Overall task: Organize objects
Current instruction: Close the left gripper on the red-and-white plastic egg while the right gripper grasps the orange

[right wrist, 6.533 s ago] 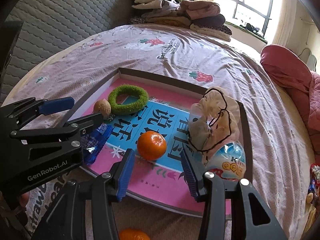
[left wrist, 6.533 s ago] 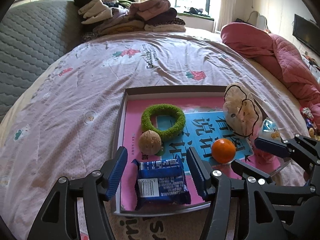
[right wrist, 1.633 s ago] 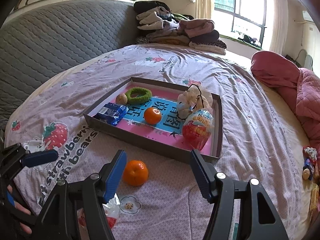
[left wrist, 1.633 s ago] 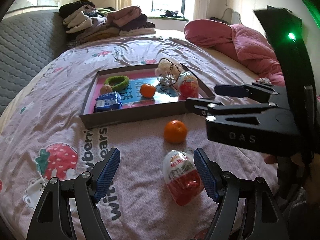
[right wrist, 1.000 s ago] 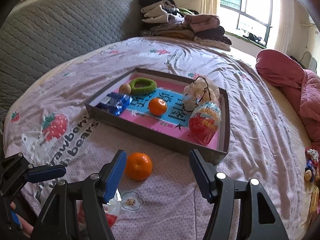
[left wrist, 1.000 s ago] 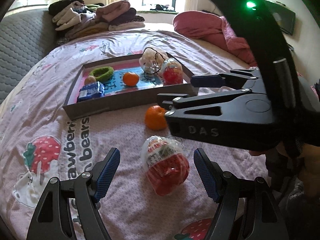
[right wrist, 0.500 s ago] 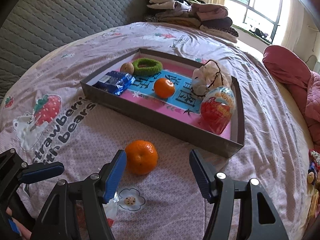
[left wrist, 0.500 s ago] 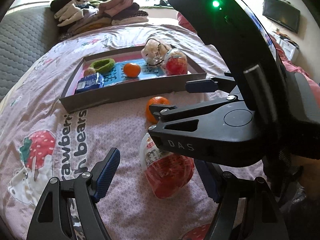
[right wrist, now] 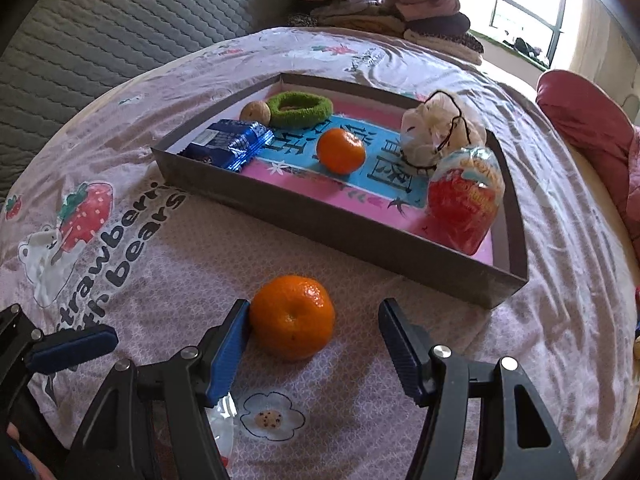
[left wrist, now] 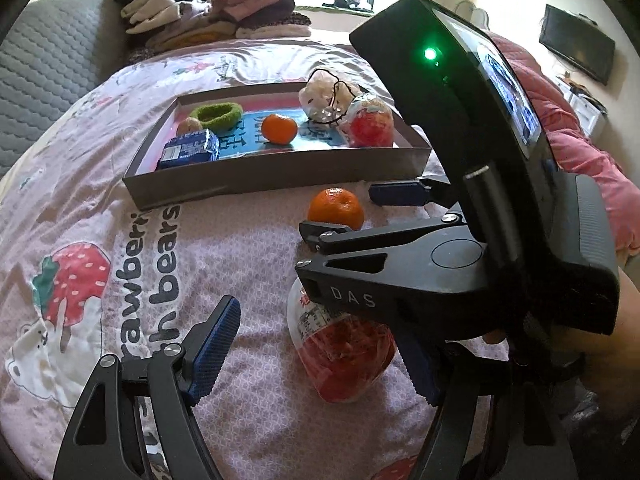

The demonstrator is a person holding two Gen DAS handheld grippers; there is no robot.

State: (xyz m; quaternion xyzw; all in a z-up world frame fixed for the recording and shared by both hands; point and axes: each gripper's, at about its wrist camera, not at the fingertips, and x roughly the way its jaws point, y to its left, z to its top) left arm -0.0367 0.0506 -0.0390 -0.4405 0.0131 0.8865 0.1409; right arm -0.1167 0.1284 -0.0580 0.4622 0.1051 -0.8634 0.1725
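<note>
Nearly on the loose fruit

Now lowered over the round orange tangerine [right wrist: 292,328] on the pink printed bedsheet [right wrist: 224,248], just short of the grey cardboard tray [right wrist: 360,240]: right gripper [right wrist: 314,354] fingers spread, left pad possibly touching peel. Left gripper [left wrist: 316,354] spread around the red plastic-wrapped egg toy [left wrist: 340,352], not pinching.

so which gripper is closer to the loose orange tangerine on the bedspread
Right. The right gripper straddles the loose orange tangerine, jaws open, one finger beside it. The left gripper sits further back, around the red egg-shaped packet.
</note>
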